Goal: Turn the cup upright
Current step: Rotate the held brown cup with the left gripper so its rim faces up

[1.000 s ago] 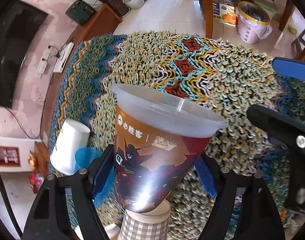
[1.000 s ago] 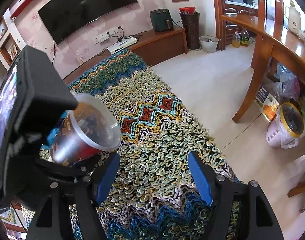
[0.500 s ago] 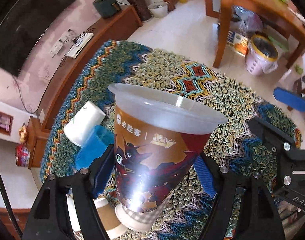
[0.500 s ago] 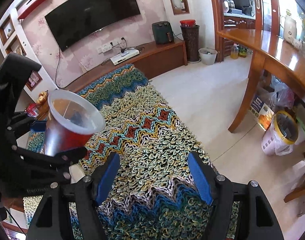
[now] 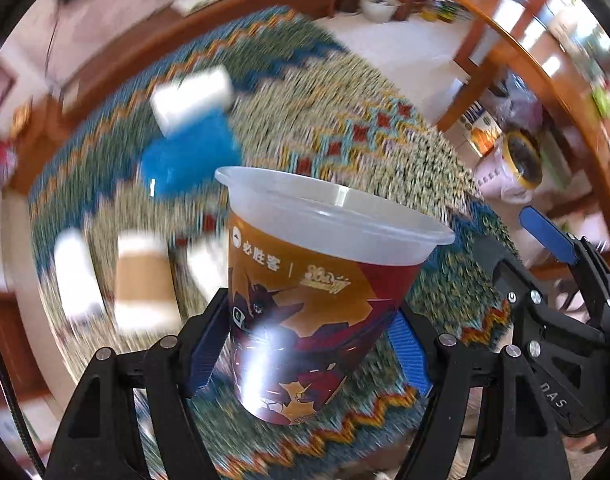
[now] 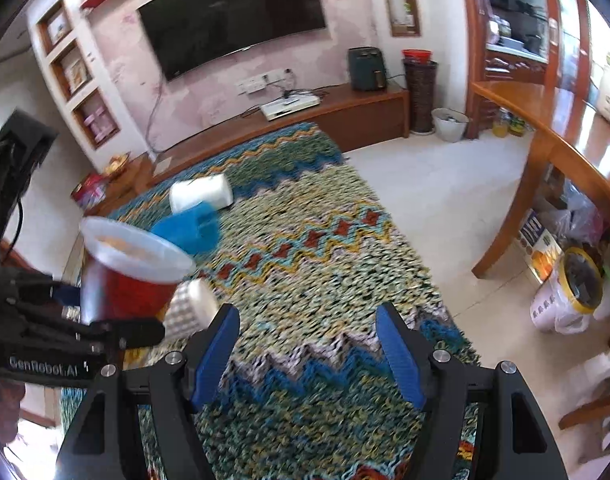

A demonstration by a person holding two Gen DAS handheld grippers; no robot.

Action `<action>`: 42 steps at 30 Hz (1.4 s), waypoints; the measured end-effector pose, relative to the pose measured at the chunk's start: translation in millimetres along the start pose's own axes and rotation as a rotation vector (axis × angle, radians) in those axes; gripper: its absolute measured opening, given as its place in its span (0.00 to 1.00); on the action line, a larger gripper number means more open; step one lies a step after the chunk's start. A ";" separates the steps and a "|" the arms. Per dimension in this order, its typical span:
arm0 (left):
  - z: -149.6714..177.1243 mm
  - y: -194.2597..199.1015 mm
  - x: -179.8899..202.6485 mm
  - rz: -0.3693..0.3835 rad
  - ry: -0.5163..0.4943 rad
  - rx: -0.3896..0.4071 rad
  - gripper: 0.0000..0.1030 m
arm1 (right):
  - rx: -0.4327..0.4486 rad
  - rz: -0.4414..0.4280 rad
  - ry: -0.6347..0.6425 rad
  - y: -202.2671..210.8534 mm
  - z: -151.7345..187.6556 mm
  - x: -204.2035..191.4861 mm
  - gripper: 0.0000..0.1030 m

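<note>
My left gripper (image 5: 309,344) is shut on a printed plastic cup (image 5: 305,292) with a frosted rim, orange and red sides. It holds the cup mouth up, slightly tilted, above the woven mat (image 5: 385,152). In the right wrist view the same cup (image 6: 125,272) shows at the left, held in the left gripper. My right gripper (image 6: 307,352) is open and empty over the mat (image 6: 305,280), to the right of the cup.
On the mat lie a white cup (image 6: 203,196), a blue cup (image 6: 191,226) and a checked paper cup (image 6: 189,312), all on their sides. A brown-sleeved cup (image 5: 143,280) shows blurred. A wooden table (image 6: 545,128) and a bucket (image 6: 569,292) stand at the right.
The left gripper has swung with the cup, bringing it more upright and shifting the view across the mat; the background is motion-blurred. The right gripper has drawn back a little, still open.
</note>
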State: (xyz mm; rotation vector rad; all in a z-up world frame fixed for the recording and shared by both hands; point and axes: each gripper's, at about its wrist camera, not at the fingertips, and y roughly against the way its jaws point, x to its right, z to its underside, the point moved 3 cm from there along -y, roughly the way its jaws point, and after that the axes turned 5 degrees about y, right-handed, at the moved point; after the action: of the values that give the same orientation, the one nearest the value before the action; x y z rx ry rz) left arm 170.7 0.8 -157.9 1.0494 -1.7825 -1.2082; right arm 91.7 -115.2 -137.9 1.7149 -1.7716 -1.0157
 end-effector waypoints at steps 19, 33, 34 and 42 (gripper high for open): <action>108.1 -55.2 -41.7 0.182 0.547 -0.200 0.75 | -0.245 -0.260 0.157 -18.9 42.2 -67.0 0.69; 105.9 -90.2 -38.7 0.212 0.685 -0.218 0.75 | -0.296 -0.285 0.112 -29.1 45.3 -59.0 0.69; 103.7 -91.5 -36.7 0.208 0.687 -0.215 0.75 | -0.299 -0.287 0.112 -29.7 45.8 -59.4 0.69; 115.5 -88.4 -40.8 0.161 0.641 -0.238 0.84 | -0.337 -0.338 0.103 -38.9 47.5 -65.6 0.69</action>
State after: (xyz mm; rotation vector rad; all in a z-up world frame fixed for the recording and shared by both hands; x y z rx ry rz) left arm 104.2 58.6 -280.6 0.9870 -1.1695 -0.8312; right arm 87.1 -40.0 -186.7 1.8395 -1.1875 -1.2574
